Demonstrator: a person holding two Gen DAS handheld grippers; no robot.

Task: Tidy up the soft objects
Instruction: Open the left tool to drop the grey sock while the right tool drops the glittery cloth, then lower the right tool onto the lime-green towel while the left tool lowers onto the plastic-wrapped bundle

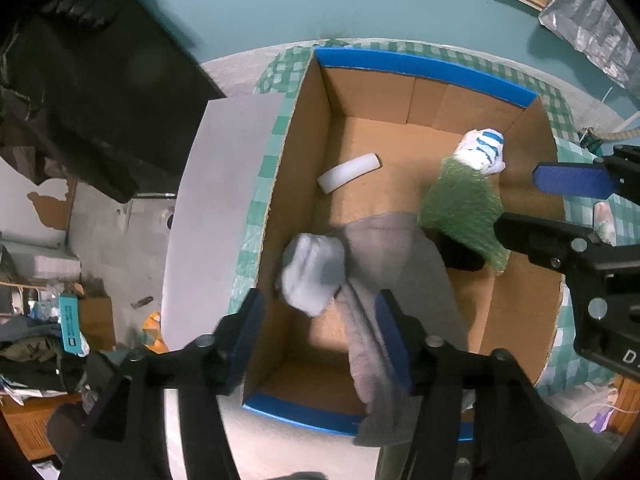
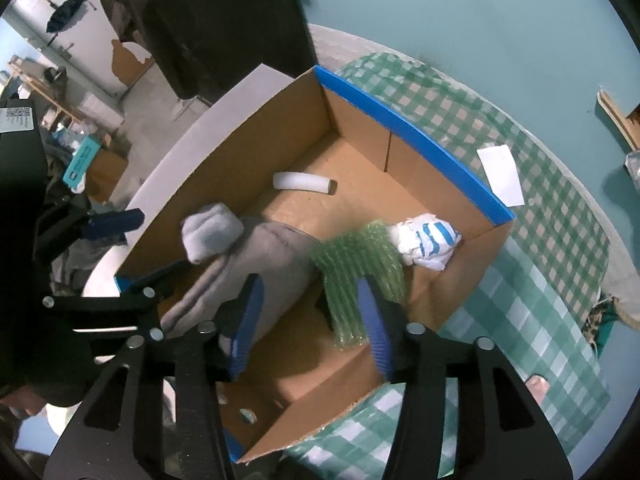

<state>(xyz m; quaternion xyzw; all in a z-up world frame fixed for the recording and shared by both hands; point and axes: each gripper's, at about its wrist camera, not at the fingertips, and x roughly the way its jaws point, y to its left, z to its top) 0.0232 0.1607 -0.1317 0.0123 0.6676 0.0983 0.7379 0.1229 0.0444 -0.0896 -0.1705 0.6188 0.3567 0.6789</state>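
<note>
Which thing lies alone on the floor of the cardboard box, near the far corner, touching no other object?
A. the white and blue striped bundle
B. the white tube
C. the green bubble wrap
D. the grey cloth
B: the white tube lies by itself on the bare floor of the cardboard box, apart from the other items.

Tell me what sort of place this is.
Probably a lived-in home or storage room: a cardboard box on a green checked tablecloth, a painted teal wall, and clothes and clutter piled on the floor.
</note>
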